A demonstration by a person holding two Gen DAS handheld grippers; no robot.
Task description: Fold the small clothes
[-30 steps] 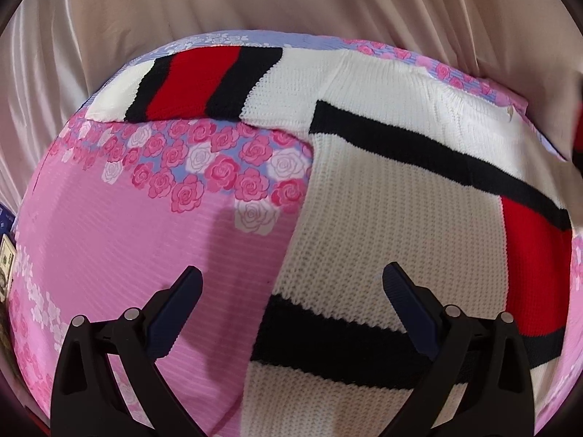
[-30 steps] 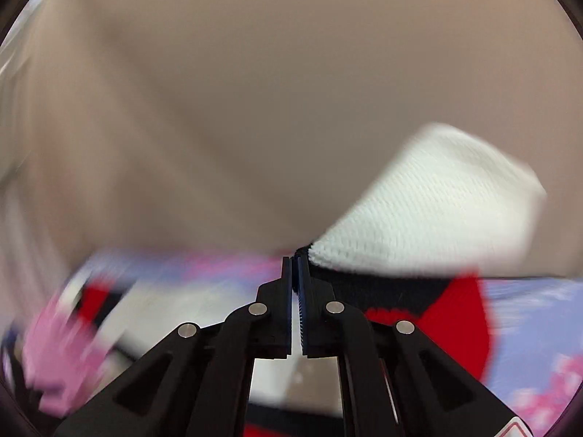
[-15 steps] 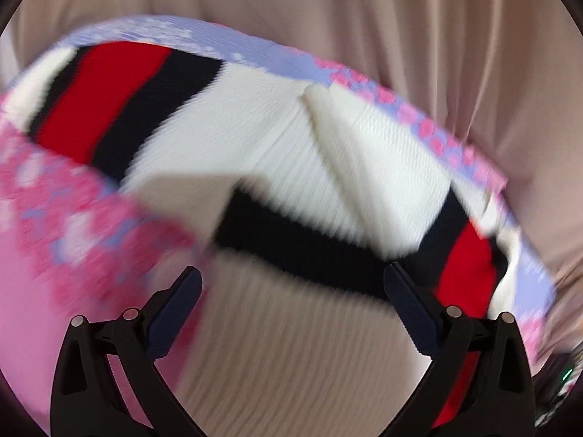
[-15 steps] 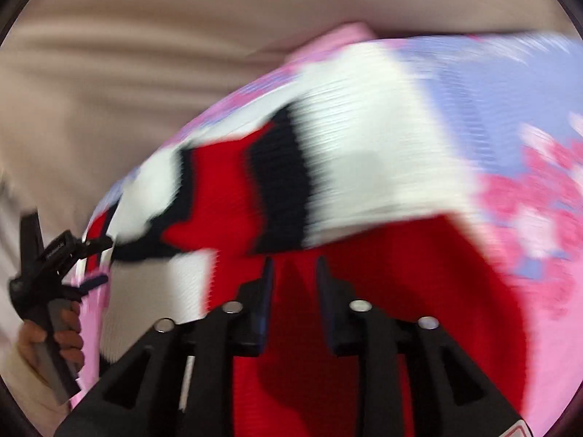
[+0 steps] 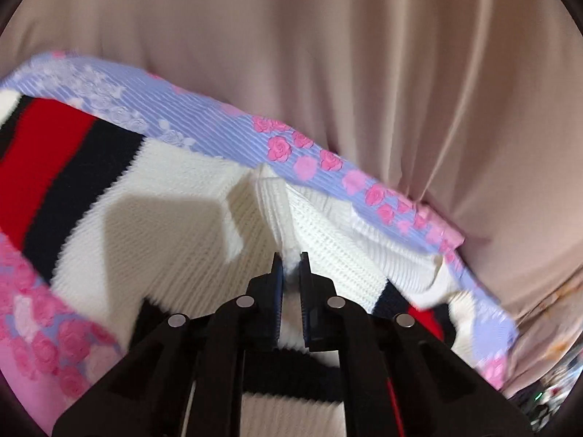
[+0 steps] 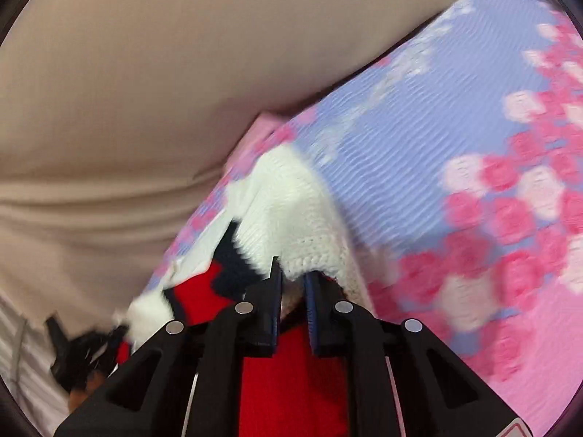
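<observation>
Left sleeve: the striped knit sweater (image 5: pixel 175 225) lies spread on the floral bedspread (image 5: pixel 226 127), its red-and-black banded sleeve stretched out flat to the left, apparently not yet folded in.

Left gripper: the left gripper (image 5: pixel 290 266) has its two tongs drawn nearly together on a raised ridge of white knit near the sweater's upper edge. The pinch lifts a crease, which I judge is there to carry that edge over for a fold.

Sweater body: white knit with a black band runs under the gripper. A shadow falls on the white part left of the pinch.

Backdrop: a beige curtain (image 5: pixel 364 54) hangs behind the bed, and the sweater's far edge lies close to it.

Right gripper: the right gripper (image 6: pixel 292 276) has its tongs close together around the white crocheted edge of the sweater (image 6: pixel 291 211), with red knit below them. Blur hides whether the hold is firm.

Placement: both grips sit on white edges, probably so the two ends move together and the fold stays straight.

Risk: loose knit stretches, so an uneven pull could skew the fold.
</observation>
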